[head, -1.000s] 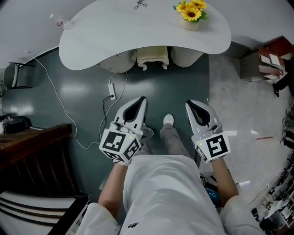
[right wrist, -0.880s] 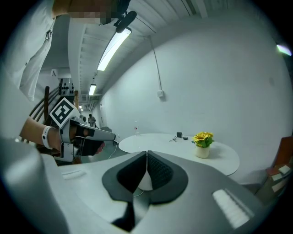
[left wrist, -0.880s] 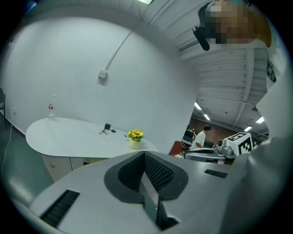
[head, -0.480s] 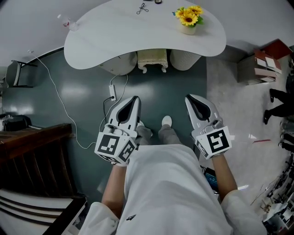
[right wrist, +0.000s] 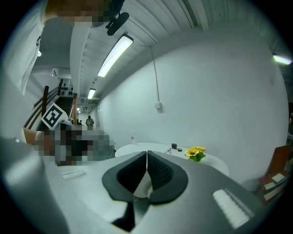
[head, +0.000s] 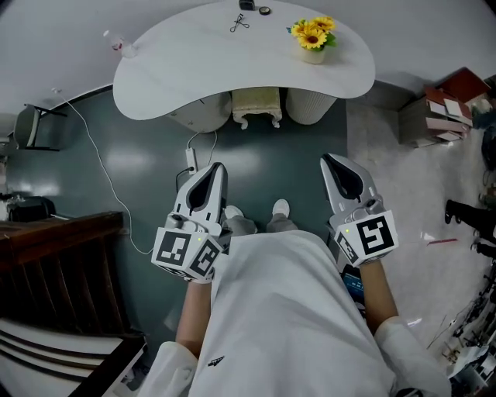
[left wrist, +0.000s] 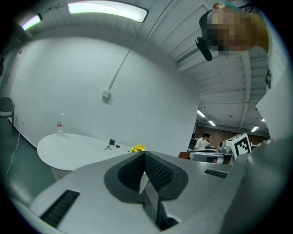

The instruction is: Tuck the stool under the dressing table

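Observation:
The cream stool (head: pixel 256 105) stands under the white kidney-shaped dressing table (head: pixel 194 70), between its two round pedestals. Only its near edge and carved legs show. My left gripper (head: pixel 218 166) and right gripper (head: pixel 332 159) hang side by side in front of the person's body, well short of the table, above the dark floor. Both point towards the table. Both are shut, with nothing in them. The left gripper view shows the left gripper (left wrist: pixel 143 153) with pads together and the table (left wrist: pixel 78 153) beyond. In the right gripper view the right gripper (right wrist: pixel 146 152) looks the same.
A pot of yellow flowers (head: pixel 311 35), scissors (head: pixel 238 23) and a small bottle (head: pixel 120 45) are on the table top. A white cable with a plug block (head: pixel 188 159) trails over the floor. Dark wooden furniture (head: pixel 54 264) stands at left, stacked books (head: pixel 438 112) at right.
Both grippers have risen and drawn back towards the person's body, still shut. The table and stool sit slightly farther up the head view.

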`<move>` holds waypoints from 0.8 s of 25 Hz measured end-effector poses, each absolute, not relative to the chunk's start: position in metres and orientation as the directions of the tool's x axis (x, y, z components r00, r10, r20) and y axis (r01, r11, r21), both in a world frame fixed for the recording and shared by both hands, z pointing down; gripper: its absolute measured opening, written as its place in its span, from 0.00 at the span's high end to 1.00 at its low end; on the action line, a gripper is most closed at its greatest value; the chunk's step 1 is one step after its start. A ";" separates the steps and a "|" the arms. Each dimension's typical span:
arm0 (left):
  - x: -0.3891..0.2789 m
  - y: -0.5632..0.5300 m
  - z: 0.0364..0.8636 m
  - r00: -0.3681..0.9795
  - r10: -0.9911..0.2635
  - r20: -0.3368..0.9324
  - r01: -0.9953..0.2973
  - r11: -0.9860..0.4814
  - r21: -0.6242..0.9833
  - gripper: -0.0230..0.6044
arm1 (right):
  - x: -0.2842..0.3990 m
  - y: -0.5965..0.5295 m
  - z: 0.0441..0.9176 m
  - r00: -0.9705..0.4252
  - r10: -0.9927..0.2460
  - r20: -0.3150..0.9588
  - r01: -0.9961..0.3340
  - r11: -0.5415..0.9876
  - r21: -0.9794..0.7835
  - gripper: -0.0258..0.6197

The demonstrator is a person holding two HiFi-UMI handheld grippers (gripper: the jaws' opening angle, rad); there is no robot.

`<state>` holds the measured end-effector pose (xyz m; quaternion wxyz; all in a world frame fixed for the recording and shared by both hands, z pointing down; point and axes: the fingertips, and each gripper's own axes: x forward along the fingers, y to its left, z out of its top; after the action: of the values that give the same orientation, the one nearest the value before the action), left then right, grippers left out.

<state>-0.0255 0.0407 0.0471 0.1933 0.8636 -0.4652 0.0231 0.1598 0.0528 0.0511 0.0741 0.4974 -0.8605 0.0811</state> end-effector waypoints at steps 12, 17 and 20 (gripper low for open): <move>-0.027 0.066 0.033 0.555 -0.808 0.196 -0.813 -0.478 0.332 0.95 | 0.172 0.071 0.033 -0.478 -0.860 0.180 -0.878 0.474 -0.066 0.94; -0.022 0.072 0.029 0.561 -0.808 0.183 -0.806 -0.481 0.345 0.95 | 0.173 0.078 0.028 -0.494 -0.853 0.169 -0.869 0.491 -0.063 0.94; -0.016 0.078 0.029 0.573 -0.801 0.174 -0.796 -0.495 0.348 0.95 | 0.173 0.085 0.029 -0.503 -0.847 0.170 -0.864 0.499 -0.067 0.94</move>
<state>-0.0159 0.0780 0.0287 0.1984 0.8644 -0.4619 -0.0054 0.1732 0.0852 0.0291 0.0573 0.4952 -0.8640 0.0713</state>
